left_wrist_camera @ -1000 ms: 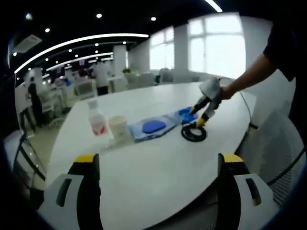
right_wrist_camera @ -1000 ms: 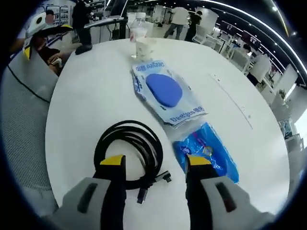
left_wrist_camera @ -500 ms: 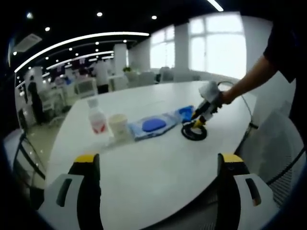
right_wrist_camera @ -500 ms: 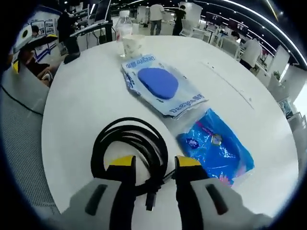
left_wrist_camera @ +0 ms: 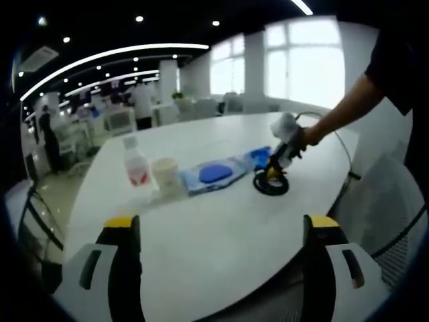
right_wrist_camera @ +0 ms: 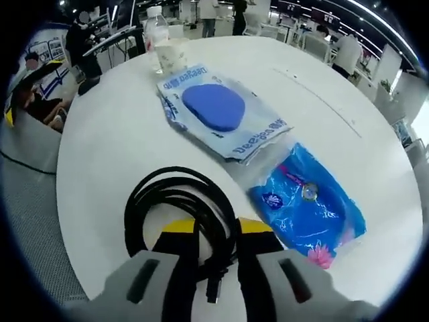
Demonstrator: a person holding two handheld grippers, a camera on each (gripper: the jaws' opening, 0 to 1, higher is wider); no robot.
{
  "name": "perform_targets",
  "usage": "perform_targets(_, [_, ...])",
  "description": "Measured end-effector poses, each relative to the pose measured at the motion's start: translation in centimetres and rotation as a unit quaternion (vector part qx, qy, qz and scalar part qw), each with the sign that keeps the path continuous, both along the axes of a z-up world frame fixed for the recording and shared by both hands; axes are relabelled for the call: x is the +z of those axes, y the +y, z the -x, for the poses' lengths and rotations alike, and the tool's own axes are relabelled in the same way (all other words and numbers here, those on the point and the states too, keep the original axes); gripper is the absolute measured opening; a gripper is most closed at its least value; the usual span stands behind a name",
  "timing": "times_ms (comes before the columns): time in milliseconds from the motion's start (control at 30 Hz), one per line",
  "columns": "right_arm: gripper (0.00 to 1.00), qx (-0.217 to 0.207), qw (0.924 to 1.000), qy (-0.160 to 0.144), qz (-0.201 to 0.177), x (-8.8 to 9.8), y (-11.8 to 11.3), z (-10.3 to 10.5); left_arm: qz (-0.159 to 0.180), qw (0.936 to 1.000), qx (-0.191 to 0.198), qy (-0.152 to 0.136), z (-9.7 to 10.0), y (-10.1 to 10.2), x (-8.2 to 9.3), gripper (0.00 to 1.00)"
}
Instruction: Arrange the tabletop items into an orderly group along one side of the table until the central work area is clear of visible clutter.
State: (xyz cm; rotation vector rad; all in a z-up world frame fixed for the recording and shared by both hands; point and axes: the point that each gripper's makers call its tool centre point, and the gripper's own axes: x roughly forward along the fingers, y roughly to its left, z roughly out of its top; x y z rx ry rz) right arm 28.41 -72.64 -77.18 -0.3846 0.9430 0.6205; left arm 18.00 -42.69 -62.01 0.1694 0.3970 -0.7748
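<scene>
A black cable coil (right_wrist_camera: 177,180) lies near the edge of the round white table (right_wrist_camera: 100,147). My right gripper (right_wrist_camera: 218,231) is down on the coil's near side, shut on its strands. Beyond the coil lie a clear packet with a blue disc (right_wrist_camera: 214,107) and a blue pouch (right_wrist_camera: 308,208). A paper cup (right_wrist_camera: 173,54) and a plastic bottle (right_wrist_camera: 155,27) stand at the far end. My left gripper (left_wrist_camera: 221,225) hangs open above the table's near edge, holding nothing. From there I see the bottle (left_wrist_camera: 136,168), cup (left_wrist_camera: 165,178), packet (left_wrist_camera: 214,176), coil (left_wrist_camera: 270,186) and right gripper (left_wrist_camera: 276,161) in a row.
A mesh-backed chair (left_wrist_camera: 395,201) stands off the table's right edge. A person's arm (left_wrist_camera: 348,107) reaches in from the right, holding the right gripper. Other desks and people fill the office behind. A seam (right_wrist_camera: 322,100) crosses the tabletop beyond the pouch.
My right gripper has dropped onto the cable coil and its jaws have narrowed until they grip the strands. The left gripper has held still and open.
</scene>
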Motion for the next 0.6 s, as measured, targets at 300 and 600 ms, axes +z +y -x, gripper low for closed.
perform_targets(300, [0.08,-0.01,1.0,0.001,-0.002,0.03,-0.18,0.22,-0.002,1.0,0.0,-0.001,-0.06,0.03,-0.03,0.98])
perform_targets(600, [0.06,-0.022,0.9997,-0.008,-0.006,0.75,-0.52,-0.04,-0.001,1.0,-0.002,-0.001,0.01,-0.17,0.11,0.98])
